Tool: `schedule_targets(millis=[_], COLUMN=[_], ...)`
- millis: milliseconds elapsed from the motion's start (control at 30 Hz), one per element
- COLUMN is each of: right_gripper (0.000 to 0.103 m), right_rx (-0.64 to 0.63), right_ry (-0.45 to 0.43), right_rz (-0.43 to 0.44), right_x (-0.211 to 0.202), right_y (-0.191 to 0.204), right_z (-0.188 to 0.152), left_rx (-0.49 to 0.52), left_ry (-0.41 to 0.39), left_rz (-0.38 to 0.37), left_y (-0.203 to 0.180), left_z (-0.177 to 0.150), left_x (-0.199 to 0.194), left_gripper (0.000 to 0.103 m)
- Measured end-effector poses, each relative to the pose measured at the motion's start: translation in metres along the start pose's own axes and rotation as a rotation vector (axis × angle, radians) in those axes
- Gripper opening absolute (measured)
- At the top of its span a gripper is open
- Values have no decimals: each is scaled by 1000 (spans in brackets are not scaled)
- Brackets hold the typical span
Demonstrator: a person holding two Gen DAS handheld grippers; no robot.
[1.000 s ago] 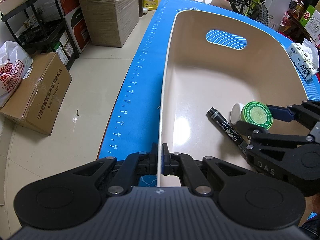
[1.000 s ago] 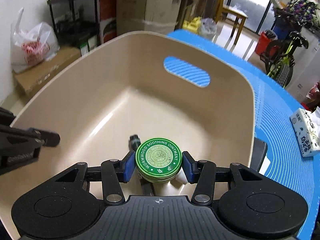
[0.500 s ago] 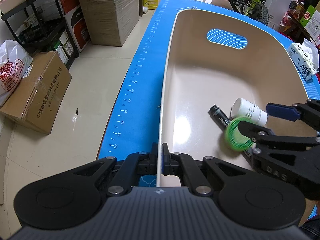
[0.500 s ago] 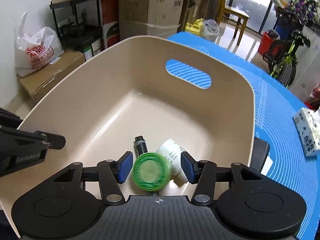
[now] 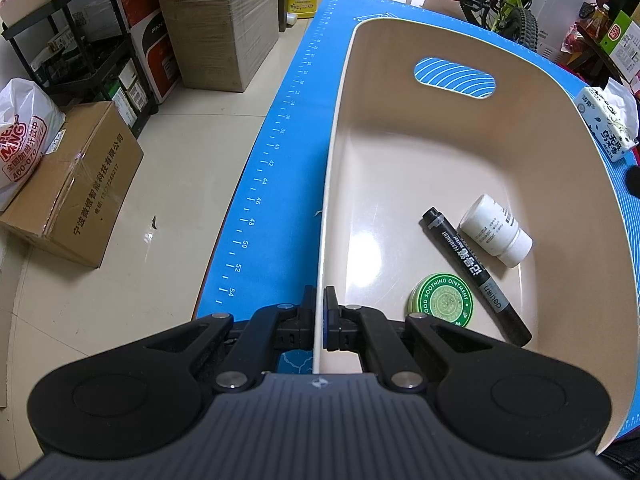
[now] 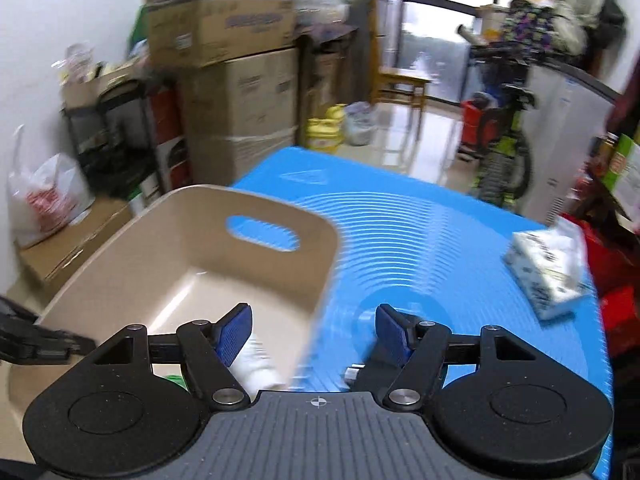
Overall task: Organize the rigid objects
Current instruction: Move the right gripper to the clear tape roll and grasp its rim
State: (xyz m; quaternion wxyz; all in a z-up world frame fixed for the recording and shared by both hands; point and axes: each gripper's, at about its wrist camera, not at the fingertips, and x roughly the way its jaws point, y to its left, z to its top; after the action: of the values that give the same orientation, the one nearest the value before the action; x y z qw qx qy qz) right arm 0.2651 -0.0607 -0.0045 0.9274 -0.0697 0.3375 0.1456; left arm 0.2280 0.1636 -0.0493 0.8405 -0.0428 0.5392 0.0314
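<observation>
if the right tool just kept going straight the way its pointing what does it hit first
Most likely nothing but the blue mat: the right tool, open and empty, points past the beige bin on its right side. The tissue pack sits off to the right. Motion blur makes depth uncertain.

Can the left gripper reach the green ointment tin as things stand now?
Probably not: the left gripper is shut on the basin's rim. The tin lies uncovered just beside it, so releasing first would do.

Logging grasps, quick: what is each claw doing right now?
Left claw: closed on the beige bin wall.
Right claw: open, empty.
</observation>
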Motion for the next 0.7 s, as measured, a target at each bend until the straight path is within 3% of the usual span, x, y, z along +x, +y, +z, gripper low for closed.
schedule_targets(millis=[367,700], right_gripper=[74,74], right_rx=[180,247], right_ry=[95,162], right_rz=[-170,-288], right_x=[17,48], right_y=[-89,-123], right_z=[-55,-98], left_rx=[1,1], left_ry=[0,0], left_rz=[0,0], left_y=[0,0], left_z=[0,0], left_x=[0,0], left_gripper=[4,4])
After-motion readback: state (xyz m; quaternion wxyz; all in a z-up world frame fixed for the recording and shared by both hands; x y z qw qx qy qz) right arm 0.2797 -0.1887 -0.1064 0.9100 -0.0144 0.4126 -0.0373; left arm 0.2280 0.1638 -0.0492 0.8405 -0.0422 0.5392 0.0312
